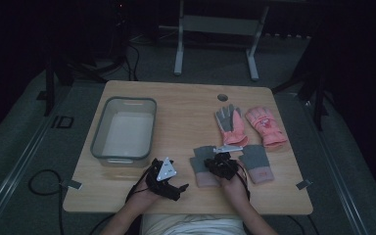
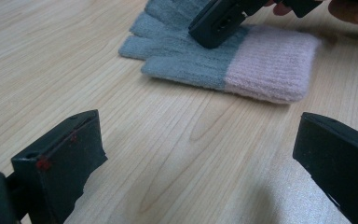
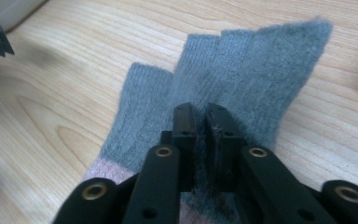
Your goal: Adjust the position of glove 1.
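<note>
A knit glove point(image 1: 199, 165), grey at the fingers and pink at the cuff, lies flat near the table's front edge. My right gripper point(image 1: 223, 164) rests over it. In the right gripper view its jaws point(image 3: 199, 112) stand open by a narrow slit, pointing along the grey fingers of the glove point(image 3: 242, 60), with no fabric lifted between the tips. My left gripper point(image 1: 169, 178) sits to the left of that glove. Its jaws point(image 2: 200, 140) stand wide open over bare wood, with the glove point(image 2: 237, 65) lying beyond them.
A matching grey-and-pink glove point(image 1: 257, 165) lies just right of my right hand. Two pink padded gloves point(image 1: 231, 126) point(image 1: 266, 127) lie behind it. A clear plastic bin point(image 1: 125, 132) stands at the left of the wooden table point(image 1: 186, 107).
</note>
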Available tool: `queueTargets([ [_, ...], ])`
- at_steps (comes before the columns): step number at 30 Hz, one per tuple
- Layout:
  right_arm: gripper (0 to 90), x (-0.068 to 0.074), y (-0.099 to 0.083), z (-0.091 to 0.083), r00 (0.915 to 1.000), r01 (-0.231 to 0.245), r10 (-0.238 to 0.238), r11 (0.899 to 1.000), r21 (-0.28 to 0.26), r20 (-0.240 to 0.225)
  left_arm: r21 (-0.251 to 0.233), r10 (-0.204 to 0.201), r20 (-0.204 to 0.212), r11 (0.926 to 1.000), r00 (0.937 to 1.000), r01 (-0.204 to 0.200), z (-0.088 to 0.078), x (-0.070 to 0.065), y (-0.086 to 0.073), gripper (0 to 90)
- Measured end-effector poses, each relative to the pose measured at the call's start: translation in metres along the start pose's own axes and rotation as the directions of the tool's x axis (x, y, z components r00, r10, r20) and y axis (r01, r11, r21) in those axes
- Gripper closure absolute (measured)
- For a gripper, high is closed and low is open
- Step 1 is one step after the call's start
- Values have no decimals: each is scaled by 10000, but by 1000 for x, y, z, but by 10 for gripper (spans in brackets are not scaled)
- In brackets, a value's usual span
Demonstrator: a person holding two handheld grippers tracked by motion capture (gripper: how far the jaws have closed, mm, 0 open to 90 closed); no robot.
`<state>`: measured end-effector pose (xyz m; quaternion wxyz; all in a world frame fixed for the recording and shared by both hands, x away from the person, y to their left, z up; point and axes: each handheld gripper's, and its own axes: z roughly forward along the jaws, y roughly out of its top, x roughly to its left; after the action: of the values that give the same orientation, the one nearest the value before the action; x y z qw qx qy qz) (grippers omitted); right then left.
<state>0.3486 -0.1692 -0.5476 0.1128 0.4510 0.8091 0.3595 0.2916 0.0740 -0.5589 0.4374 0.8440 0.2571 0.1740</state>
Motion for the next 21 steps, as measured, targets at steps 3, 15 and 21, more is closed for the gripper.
queueTargets([
  [3,739,-1,0,0,9998,-152,151,9998,-107,-90,3,6,1,10000,10000,-6,0,0,0,13],
  [15,696,-32,12,-43,9971,726,-746,9914,-1087,-141,4,-17,21,10000,10000,17,0,1,0,13],
  [21,707,-75,7,-67,9975,646,-610,9916,-1124,355,0,-171,40,9999,9998,171,0,2,0,13],
])
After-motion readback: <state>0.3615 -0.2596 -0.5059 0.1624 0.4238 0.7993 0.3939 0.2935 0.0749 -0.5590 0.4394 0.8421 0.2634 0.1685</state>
